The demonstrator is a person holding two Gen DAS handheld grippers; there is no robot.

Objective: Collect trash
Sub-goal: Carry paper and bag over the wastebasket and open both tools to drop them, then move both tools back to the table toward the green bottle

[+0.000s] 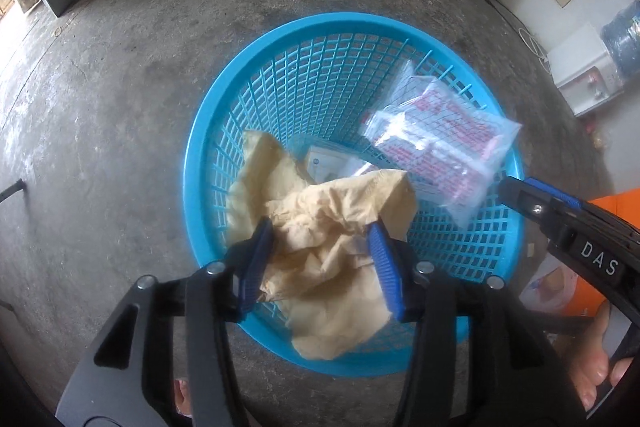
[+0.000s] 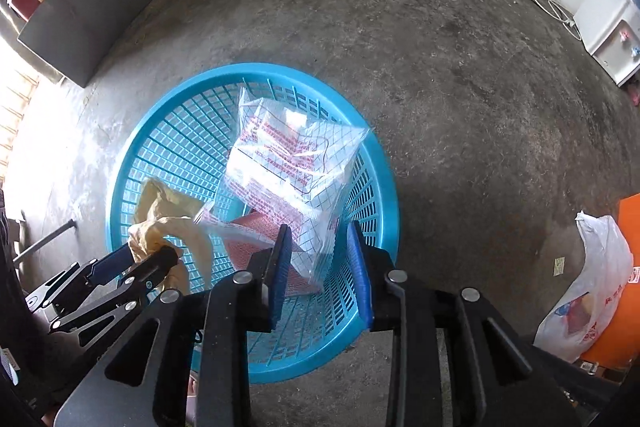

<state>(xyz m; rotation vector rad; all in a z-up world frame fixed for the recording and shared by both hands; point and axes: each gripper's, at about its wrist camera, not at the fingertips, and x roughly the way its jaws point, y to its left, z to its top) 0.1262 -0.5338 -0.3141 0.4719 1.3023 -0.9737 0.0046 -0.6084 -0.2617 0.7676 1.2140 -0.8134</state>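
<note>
Blue-padded left claw [image 1: 320, 259] is clenched on a crumpled tan paper bag [image 1: 332, 247] above the near rim of a blue mesh basket [image 1: 320, 27] standing on the concrete floor [image 1: 120, 107]. Right claw [image 2: 318, 271] is released, its pads apart, with a clear printed plastic bag [image 2: 292, 163] loose inside the basket just beyond them.

Blue plastic lattice basket [image 1: 248, 75]; crumpled tan paper [image 1: 332, 267]; glossy clear bag [image 2: 296, 163]; rough concrete floor [image 2: 460, 87].
</note>
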